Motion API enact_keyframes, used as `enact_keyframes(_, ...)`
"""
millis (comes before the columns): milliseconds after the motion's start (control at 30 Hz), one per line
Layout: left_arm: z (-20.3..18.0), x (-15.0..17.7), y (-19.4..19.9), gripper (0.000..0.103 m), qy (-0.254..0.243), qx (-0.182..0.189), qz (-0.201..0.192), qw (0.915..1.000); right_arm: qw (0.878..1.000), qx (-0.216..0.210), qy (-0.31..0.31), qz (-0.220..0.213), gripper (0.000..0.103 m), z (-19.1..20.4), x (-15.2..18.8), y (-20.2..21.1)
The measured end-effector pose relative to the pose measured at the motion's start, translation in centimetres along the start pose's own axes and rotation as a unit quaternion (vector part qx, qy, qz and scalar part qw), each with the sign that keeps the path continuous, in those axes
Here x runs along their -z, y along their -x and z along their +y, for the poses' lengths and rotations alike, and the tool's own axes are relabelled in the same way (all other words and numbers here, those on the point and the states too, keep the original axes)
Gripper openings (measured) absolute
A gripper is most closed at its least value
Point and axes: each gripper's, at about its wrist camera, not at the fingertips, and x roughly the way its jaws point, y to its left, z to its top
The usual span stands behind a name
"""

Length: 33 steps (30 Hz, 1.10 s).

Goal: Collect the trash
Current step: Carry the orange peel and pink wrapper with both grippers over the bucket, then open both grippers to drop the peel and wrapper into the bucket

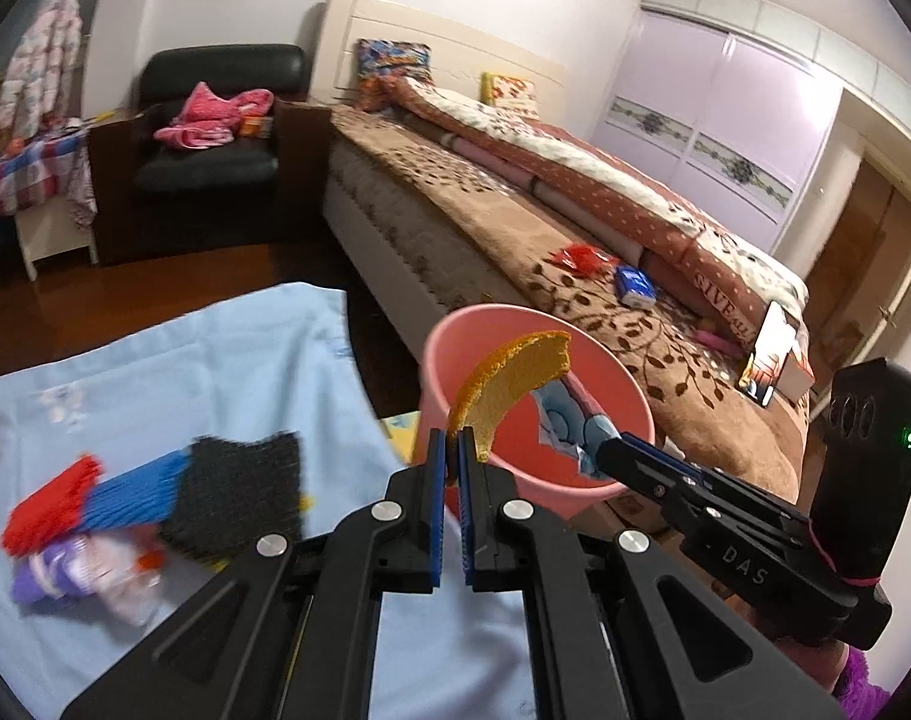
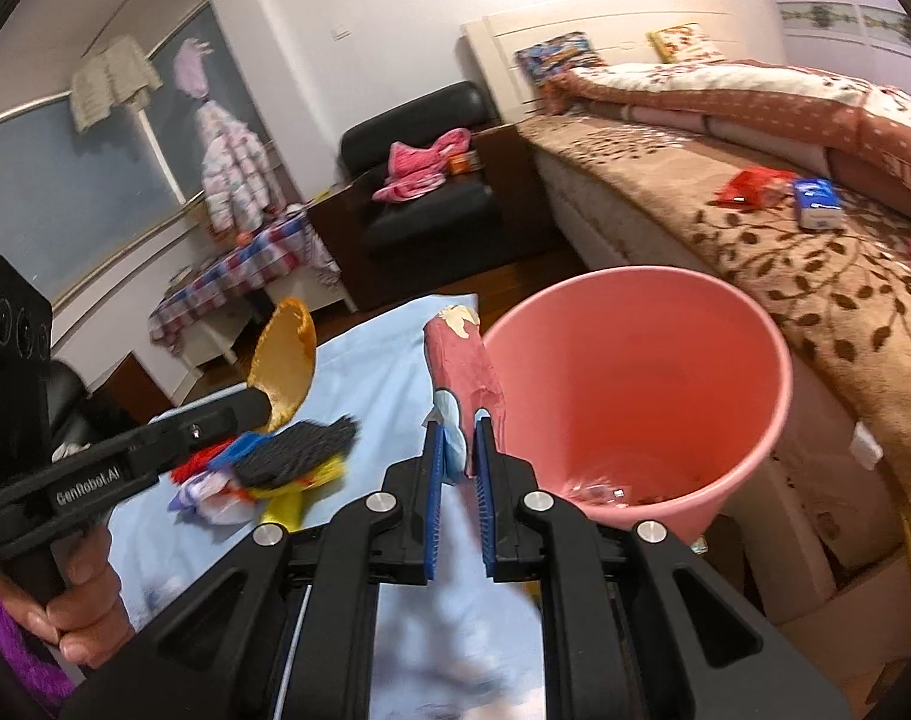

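My left gripper (image 1: 452,441) is shut on an orange peel (image 1: 512,378) and holds it in front of the pink bin (image 1: 455,348). It also shows in the right wrist view, where the peel (image 2: 281,360) sticks up over the blue cloth. My right gripper (image 2: 460,438) is shut on a crumpled red and blue wrapper (image 2: 464,372), just left of the pink bin's rim (image 2: 773,348). In the left wrist view the wrapper (image 1: 566,420) hangs over the bin's opening. Some clear scraps lie in the bin's bottom (image 2: 599,489).
A light blue cloth (image 1: 215,360) covers the table, with a pile of red, blue and black sponges and wrappers (image 1: 155,492). A bed (image 1: 515,228) with a brown blanket stands behind the bin, with a red packet (image 1: 581,256) and tissue pack (image 1: 634,285) on it.
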Motion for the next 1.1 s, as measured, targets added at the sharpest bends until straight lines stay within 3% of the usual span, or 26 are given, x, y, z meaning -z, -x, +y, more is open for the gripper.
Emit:
enact_keyframes(433,-3.9,-0.7,-8.4,0.003,-0.024,0.019,0.049,0.9983,0.998,0.046,-0.04,0.003,0.011,-5.2,0.1,-2.2)
enact_keyframes(833,-3.8,-0.2,-10.0,0.008,-0.013,0.019,0.061,0.9978,0.996,0.063,-0.063,0.017,0.012,-6.5,0.6,-3.2)
enact_keyframes(967,-3.8,-0.4,-9.6,0.014,-0.015,0.021,0.057,0.9981,0.995,0.068,-0.064,0.02,0.015,-6.3,0.8,-3.3)
enact_keyframes(1100,-3.7,-0.5,-9.1,0.034,-0.014,0.02,0.051,0.9984,0.995,0.069,-0.068,0.019,0.029,-6.5,0.6,-3.4)
